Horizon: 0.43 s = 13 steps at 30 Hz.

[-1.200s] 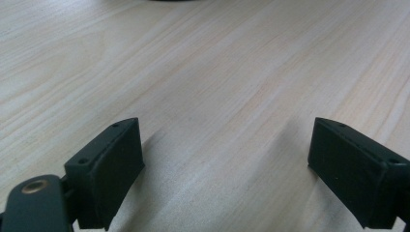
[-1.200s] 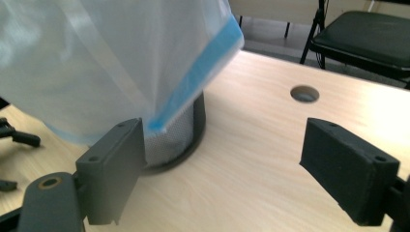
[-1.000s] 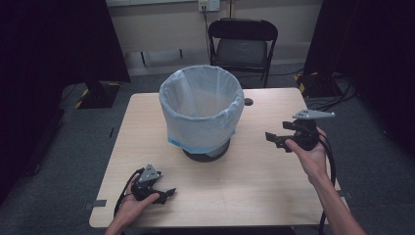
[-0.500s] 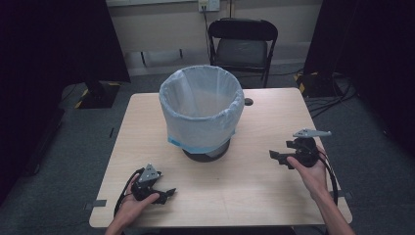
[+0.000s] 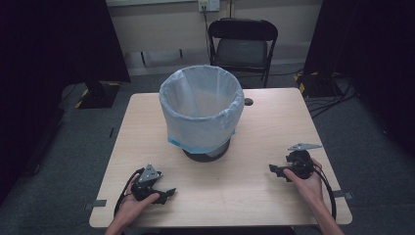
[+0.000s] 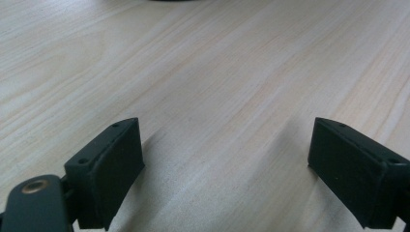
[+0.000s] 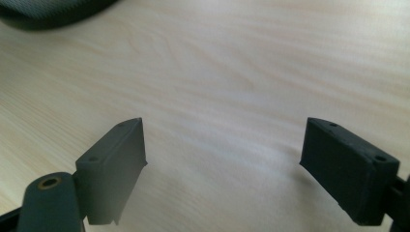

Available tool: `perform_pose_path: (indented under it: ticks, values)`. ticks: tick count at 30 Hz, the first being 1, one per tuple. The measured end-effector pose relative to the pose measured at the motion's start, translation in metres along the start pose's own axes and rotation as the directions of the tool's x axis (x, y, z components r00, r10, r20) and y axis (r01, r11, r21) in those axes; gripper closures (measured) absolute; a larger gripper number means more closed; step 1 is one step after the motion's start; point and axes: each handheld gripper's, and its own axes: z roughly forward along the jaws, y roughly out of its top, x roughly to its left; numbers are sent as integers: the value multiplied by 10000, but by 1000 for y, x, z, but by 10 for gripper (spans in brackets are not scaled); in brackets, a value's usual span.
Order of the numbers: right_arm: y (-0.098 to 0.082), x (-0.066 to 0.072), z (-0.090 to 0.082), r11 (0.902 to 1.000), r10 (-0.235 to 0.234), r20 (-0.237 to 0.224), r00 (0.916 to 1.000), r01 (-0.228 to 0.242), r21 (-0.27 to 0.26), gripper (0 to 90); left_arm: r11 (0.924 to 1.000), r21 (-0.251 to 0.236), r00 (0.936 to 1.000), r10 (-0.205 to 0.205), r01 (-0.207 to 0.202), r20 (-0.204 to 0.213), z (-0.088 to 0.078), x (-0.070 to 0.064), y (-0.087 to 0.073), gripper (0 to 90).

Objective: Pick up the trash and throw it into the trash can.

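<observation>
Since a second ago, the right gripper (image 5: 275,170) has sunk from well above the table (image 5: 274,122) to just over its surface, ending a little nearer the person's edge; the left gripper (image 5: 169,192) has kept its place, and so has the bin (image 5: 201,110).

Taking the tabletop as a clock face with twelve at the far edge, the bin stands a little toward twelve from the centre. It is lined with a pale blue bag (image 5: 195,139) whose rim is folded down over the outside, and its dark base (image 5: 205,154) rests on the wood.

Down at about seven o'clock the left gripper lies low on the table in the person's left hand (image 5: 132,208), well apart from the bin. Its jaws are spread wide with nothing but bare wood grain between them, as the left gripper view (image 6: 227,169) shows.

Over at about four o'clock the right gripper sits in the right hand (image 5: 308,183), jaws pointing toward nine, its grey plate (image 5: 304,146) on top. Its jaws are likewise released and empty in the right gripper view (image 7: 225,164), where the bin's dark base (image 7: 53,12) shows at eleven o'clock.

Beyond the table's far edge, a black folding chair (image 5: 243,46) stands at twelve.
</observation>
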Motion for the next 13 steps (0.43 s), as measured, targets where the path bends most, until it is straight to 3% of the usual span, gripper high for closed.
perform_pose_path:
  ticks: [2,3,7,13]
  values:
    - [-1,2,2,9998,-103,151,9998,101,163,150,10000,3,10000,10,-10,2,0,0,0,117]
    - [-6,5,5,9989,-438,534,9976,429,164,150,10000,4,10000,9,-9,-4,0,0,0,117]
    - [-10,11,6,9962,-871,955,9916,874,10,143,10000,7,10000,-2,2,-10,0,0,0,117]
    - [-17,11,7,9941,-869,1007,9911,929,-567,126,10000,1,10000,-22,22,-3,0,0,0,117]
